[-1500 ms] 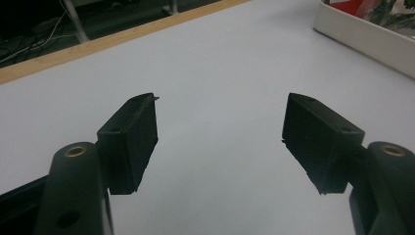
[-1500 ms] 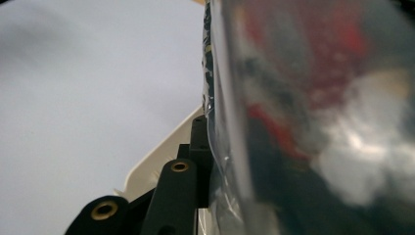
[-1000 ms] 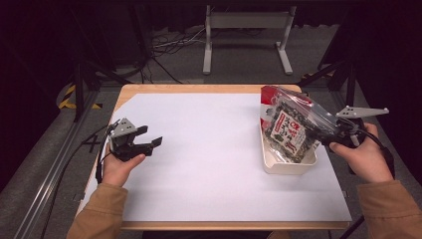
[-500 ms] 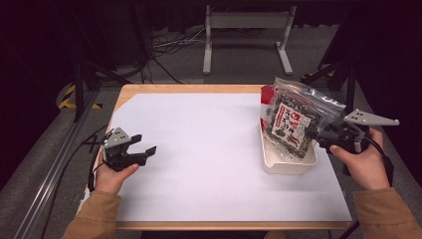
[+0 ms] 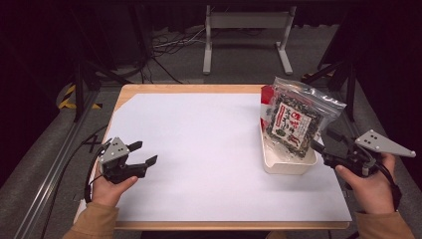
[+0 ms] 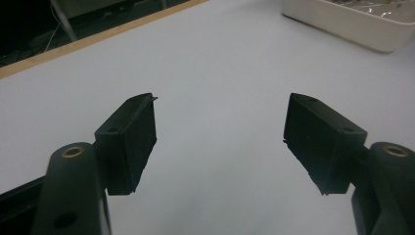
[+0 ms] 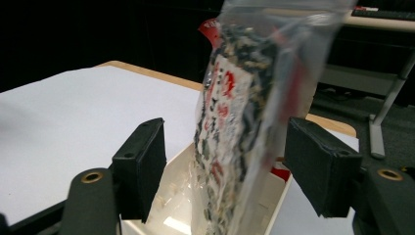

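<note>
Bag (image 5: 293, 119) standing upright in white tray (image 5: 288, 167) at right side of desk (image 5: 199, 144), leaning slightly against something red behind it; tray's far end hidden by the bag. Clear plastic zip pouch, printed label, dark flaky contents, possibly dried seaweed, though print too small to read. Right tongs (image 5: 323, 143) just beside the bag's lower right edge in high view; jaws have just been opening, now wide apart. In right gripper view, bag (image 7: 249, 112) sits between the two pads (image 7: 142, 161) with a gap on either side, not pressed, so released and resting on its own in tray (image 7: 171, 205). Left tongs (image 5: 142, 153) well apart from everything at left edge of desk, jaws spread, nothing between them; bare white surface ahead in left gripper view, tray corner (image 6: 352, 24) far off at top right. Handling judgement: bag likely light, film soft and crinkly, slippery under hard pads, contents brittle and easily crushed. Tall and thin-based, so prone to toppling if nudged. Best hold probably along the flat sealed top strip or a side seam, where film is doubled and no contents lie, with gentle squeeze; gripping mid-body risks crushing flakes and sliding off.
</note>
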A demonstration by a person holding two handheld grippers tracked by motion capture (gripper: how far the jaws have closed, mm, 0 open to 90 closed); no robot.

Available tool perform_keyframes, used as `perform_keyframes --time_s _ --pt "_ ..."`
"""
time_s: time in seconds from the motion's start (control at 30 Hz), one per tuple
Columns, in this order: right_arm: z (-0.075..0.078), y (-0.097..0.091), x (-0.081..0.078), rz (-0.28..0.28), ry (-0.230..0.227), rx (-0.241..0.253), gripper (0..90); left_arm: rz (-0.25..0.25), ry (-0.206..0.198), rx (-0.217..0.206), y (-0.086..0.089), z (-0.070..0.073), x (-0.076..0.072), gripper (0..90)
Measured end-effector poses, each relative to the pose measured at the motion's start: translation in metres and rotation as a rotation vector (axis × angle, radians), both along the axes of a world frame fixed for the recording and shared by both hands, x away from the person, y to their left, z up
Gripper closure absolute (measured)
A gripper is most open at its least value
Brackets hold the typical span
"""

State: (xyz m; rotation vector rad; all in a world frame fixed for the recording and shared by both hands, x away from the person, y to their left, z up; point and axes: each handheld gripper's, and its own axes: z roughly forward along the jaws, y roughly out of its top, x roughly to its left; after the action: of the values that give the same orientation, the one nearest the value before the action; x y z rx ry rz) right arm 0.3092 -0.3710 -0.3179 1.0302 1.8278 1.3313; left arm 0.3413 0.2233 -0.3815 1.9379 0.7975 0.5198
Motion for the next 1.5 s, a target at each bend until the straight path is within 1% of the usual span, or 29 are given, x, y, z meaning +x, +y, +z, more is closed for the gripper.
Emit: perform_keyframes --time_s 0.07,0.13,0.23,0.27,0.3,0.37,0.43,0.47,0.5,0.53,0.57,0.63,0.67,0.7,0.73,0.77,0.8,0.87,0.97,1.0,1.07,1.1,1.17,1.2,1.23,1.3,1.4,1.47,1.5 --pt "-0.003 0.002 -0.007 -0.006 -0.011 -0.002 33.0 -0.004 0.008 -0.009 0.001 -0.001 -0.003 28.5" --pt "-0.007 0.006 -0.014 0.002 -0.02 0.002 33.1 -0.006 0.003 -0.012 0.002 -0.001 -0.005 28.4" --pt "-0.013 0.014 -0.02 0.047 -0.025 -0.014 33.0 -0.014 -0.002 -0.034 0.006 -0.003 -0.009 28.4" --pt "-0.015 0.017 -0.021 0.065 -0.035 -0.02 32.9 -0.015 -0.004 -0.037 0.007 -0.003 -0.01 28.3" --pt "-0.018 0.021 -0.022 0.086 -0.036 -0.019 32.2 -0.015 -0.007 -0.036 0.008 -0.003 -0.011 28.3" --pt "-0.023 0.026 -0.021 0.114 -0.027 -0.012 31.5 -0.024 -0.013 -0.054 0.009 -0.003 -0.014 28.2" --pt "-0.029 0.03 -0.019 0.133 -0.021 -0.001 31.5 -0.035 -0.021 -0.06 0.011 -0.003 -0.016 27.9" --pt "-0.032 0.032 -0.018 0.14 -0.014 0.001 31.5 -0.036 -0.024 -0.071 0.012 -0.003 -0.018 27.8" --pt "-0.035 0.034 -0.017 0.15 -0.006 0.002 31.5 -0.036 -0.024 -0.071 0.012 -0.003 -0.018 27.7" --pt "-0.035 0.034 -0.017 0.15 -0.006 0.002 31.5 -0.043 -0.028 -0.078 0.013 -0.004 -0.02 27.7" --pt "-0.04 0.038 -0.015 0.167 0.0 0.008 31.5 -0.052 -0.035 -0.091 0.014 -0.004 -0.022 27.5" --pt "-0.043 0.042 -0.014 0.182 0.004 0.013 31.5 -0.062 -0.044 -0.105 0.016 -0.005 -0.023 27.5" --pt "-0.045 0.043 -0.014 0.193 0.007 0.015 31.4 -0.062 -0.044 -0.105 0.016 -0.005 -0.023 27.5" --pt "-0.048 0.046 -0.013 0.204 0.008 0.019 31.4 -0.066 -0.041 -0.119 0.017 -0.005 -0.024 27.5" --pt "-0.048 0.046 -0.013 0.204 0.008 0.019 31.4 -0.071 -0.048 -0.121 0.018 -0.005 -0.024 27.5" --pt "-0.05 0.048 -0.013 0.21 0.014 0.021 31.3 -0.075 -0.046 -0.137 0.018 -0.005 -0.025 27.5" --pt "-0.054 0.051 -0.012 0.229 0.021 0.026 31.3 -0.083 -0.051 -0.136 0.018 -0.005 -0.025 27.4" --pt "-0.058 0.055 -0.011 0.243 0.026 0.036 31.2 -0.096 -0.058 -0.14 0.018 -0.006 -0.026 27.4" --pt "-0.064 0.06 -0.01 0.275 0.039 0.024 31.3 -0.106 -0.057 -0.143 0.018 -0.007 -0.026 27.4" --pt "-0.066 0.062 -0.01 0.285 0.043 0.027 31.3 -0.107 -0.058 -0.146 0.018 -0.007 -0.025 27.4" --pt "-0.068 0.063 -0.009 0.289 0.047 0.029 31.2 -0.109 -0.057 -0.151 0.017 -0.008 -0.025 27.4" --pt "-0.072 0.065 -0.009 0.298 0.06 0.027 31.3 -0.113 -0.063 -0.147 0.017 -0.008 -0.025 27.4" --pt "-0.074 0.066 -0.008 0.3 0.064 0.027 31.3 -0.116 -0.065 -0.146 0.017 -0.008 -0.025 27.4" --pt "-0.078 0.067 -0.008 0.31 0.076 0.027 31.3 -0.119 -0.065 -0.147 0.017 -0.009 -0.025 27.4" --pt "-0.079 0.068 -0.008 0.312 0.078 0.027 31.4 -0.121 -0.067 -0.14 0.017 -0.009 -0.025 27.4" --pt "-0.081 0.069 -0.008 0.322 0.078 0.027 30.6 -0.121 -0.063 -0.139 0.017 -0.01 -0.025 27.4" --pt "-0.083 0.073 -0.01 0.335 0.062 0.03 30.9 -0.117 -0.062 -0.143 0.018 -0.013 -0.024 27.4" --pt "-0.084 0.075 -0.011 0.353 0.056 0.026 31.0 -0.112 -0.052 -0.144 0.019 -0.015 -0.023 27.3" --pt "-0.085 0.076 -0.011 0.361 0.063 0.022 31.1 -0.112 -0.052 -0.144 0.019 -0.015 -0.023 27.4"
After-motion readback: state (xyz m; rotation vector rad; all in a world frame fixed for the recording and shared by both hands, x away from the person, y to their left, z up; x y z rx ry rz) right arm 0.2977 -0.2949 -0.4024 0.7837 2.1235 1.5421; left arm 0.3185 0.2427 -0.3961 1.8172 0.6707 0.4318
